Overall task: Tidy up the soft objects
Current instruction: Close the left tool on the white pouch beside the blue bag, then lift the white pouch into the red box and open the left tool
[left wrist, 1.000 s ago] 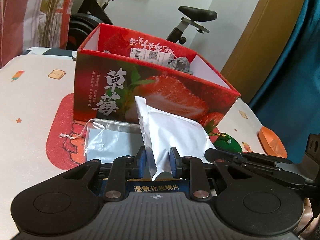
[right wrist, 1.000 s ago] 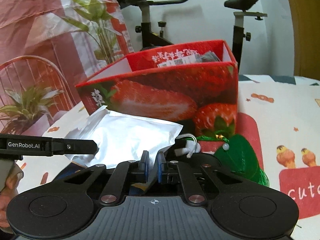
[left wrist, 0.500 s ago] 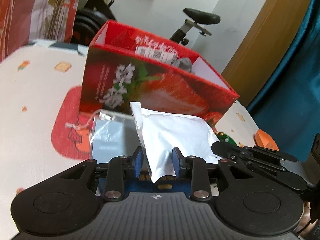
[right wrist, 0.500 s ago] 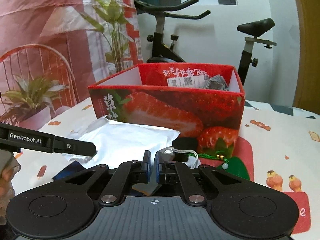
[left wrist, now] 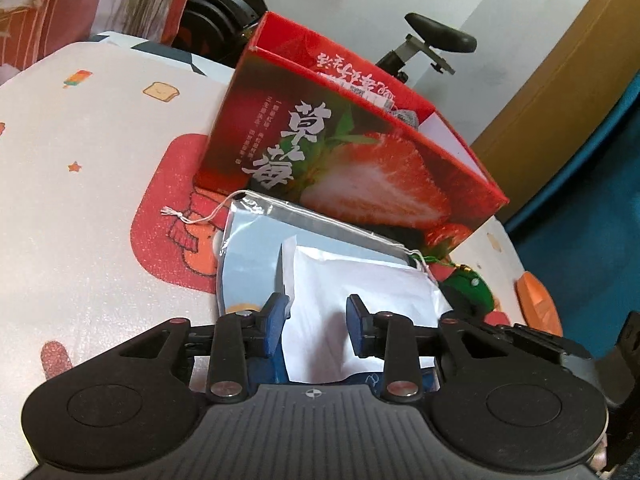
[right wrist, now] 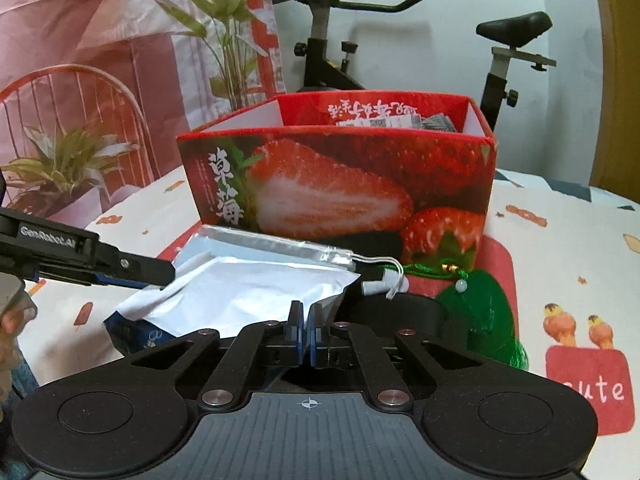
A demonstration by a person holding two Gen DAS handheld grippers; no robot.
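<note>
A white foil pouch (left wrist: 360, 280) lies flat on a silver drawstring bag (left wrist: 256, 248) in front of the red strawberry box (left wrist: 360, 168). My left gripper (left wrist: 318, 320) is open. The pouch's near end lies loose between its blue pads (left wrist: 276, 320). In the right wrist view my right gripper (right wrist: 306, 320) is shut on the near right corner of the white pouch (right wrist: 248, 288). The left gripper's fingers (right wrist: 132, 266) reach in over the pouch's left end. A blue packet (right wrist: 136, 332) shows under the pouch. The box (right wrist: 340, 188) holds a few packets.
A green tasselled pouch (right wrist: 484, 304) and a round black object (right wrist: 400, 308) lie right of the white pouch. An orange item (left wrist: 536, 308) sits at the table's right edge. An exercise bike (right wrist: 348, 40) and potted plants stand behind the patterned tablecloth (left wrist: 100, 140).
The left jaws have spread and let go of the white pouch, which dropped from standing on edge to lying flat. The right jaws closed fully on the pouch's corner.
</note>
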